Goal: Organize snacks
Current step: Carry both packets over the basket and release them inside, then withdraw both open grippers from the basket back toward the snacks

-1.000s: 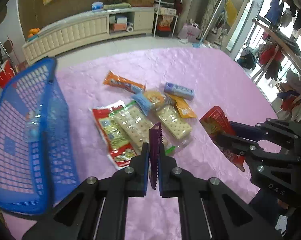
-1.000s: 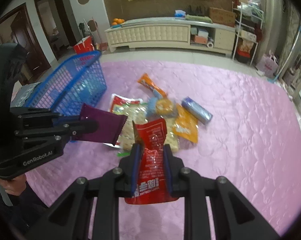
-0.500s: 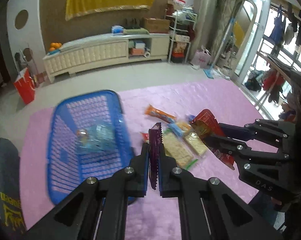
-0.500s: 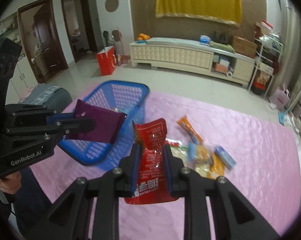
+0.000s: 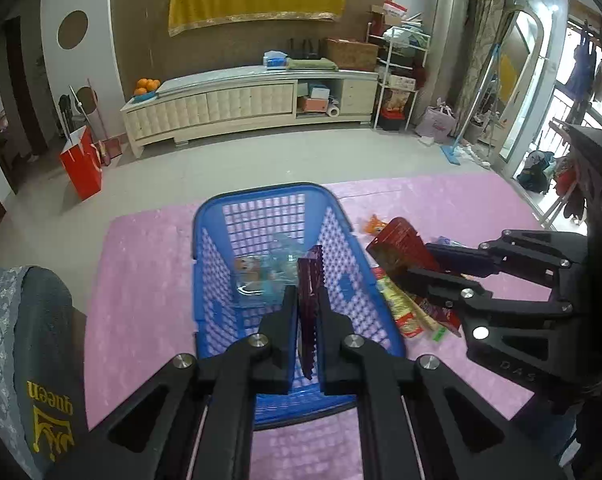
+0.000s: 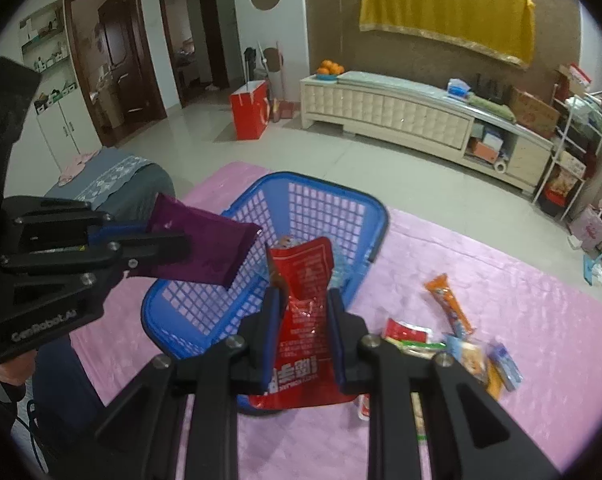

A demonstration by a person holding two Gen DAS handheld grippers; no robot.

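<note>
Pink quilted bench [image 5: 149, 280]: blue mesh basket [image 5: 217, 248] holding a clear packet [image 5: 269, 276]. Left tool [image 5: 309, 300] clenched on purple packet [image 6: 205, 252], above basket. Right tool [image 6: 303, 312] grasping red pouch [image 6: 305, 320] at basket's near rim. Loose snacks [image 6: 461, 344] lie beside basket.

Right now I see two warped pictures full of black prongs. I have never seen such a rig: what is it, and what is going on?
No robot: a person holds a two-finger gripper in each hand, with a fisheye camera on each looking along its fingers. In the left wrist view, the left gripper is shut on a purple packet above a blue basket that already holds a clear packet. In the right wrist view, the right gripper is shut on a red packet. More snacks lie on the pink cloth beside the basket.
</note>
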